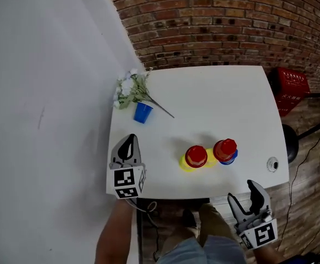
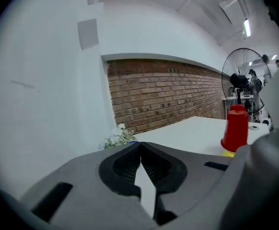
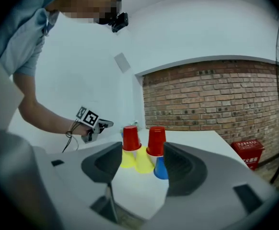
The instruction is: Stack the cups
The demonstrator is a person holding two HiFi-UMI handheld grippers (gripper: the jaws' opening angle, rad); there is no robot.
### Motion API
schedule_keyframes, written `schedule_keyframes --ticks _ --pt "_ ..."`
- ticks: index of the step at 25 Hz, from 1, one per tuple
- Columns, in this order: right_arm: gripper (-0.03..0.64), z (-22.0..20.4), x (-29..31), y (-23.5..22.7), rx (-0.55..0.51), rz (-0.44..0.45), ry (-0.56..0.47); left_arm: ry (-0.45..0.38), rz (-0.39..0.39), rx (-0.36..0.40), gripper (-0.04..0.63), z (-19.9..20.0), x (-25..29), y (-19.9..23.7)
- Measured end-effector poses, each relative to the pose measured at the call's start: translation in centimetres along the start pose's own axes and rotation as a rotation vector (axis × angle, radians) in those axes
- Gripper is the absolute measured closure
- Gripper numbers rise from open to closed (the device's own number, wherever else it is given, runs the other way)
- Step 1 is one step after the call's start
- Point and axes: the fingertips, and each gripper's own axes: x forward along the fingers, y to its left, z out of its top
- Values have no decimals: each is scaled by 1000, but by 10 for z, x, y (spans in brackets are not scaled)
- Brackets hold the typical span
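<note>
A white table (image 1: 215, 92) against a brick wall (image 1: 215, 21) carries upturned cups (image 1: 196, 156), red over yellow and blue, near its front edge, probably light, thin and crushable, so pinch a side wall gently; your left gripper (image 1: 130, 141) is closed and empty, your right gripper (image 1: 242, 192) spread and empty

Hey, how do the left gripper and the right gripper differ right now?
The left gripper has its jaws together; the right gripper has them apart. The left gripper hangs over the table's left near corner; the right gripper sits off its near edge. The right gripper faces the cups head-on; the left gripper has them off to its right. Both are empty.
</note>
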Motion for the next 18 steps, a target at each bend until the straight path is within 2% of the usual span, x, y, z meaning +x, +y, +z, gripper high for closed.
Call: schedule_keyframes --ticks 1,6,9,14,18 --pt "345 -4 -1 -6 8 -8 13 8 -1 -4 569 -3 14 5" --pt "351 -18 -2 -43 14 -55 77 64 -35 -5 290 -28 77 10" --pt "351 -30 2 -54 44 -53 110 107 -56 -40 197 -43 107 10" --pt "356 -39 8 -59 62 -29 109 234 -40 18 173 -76 138 17" --pt "358 -39 11 -59 63 -10 106 329 -45 -9 212 -95 147 23"
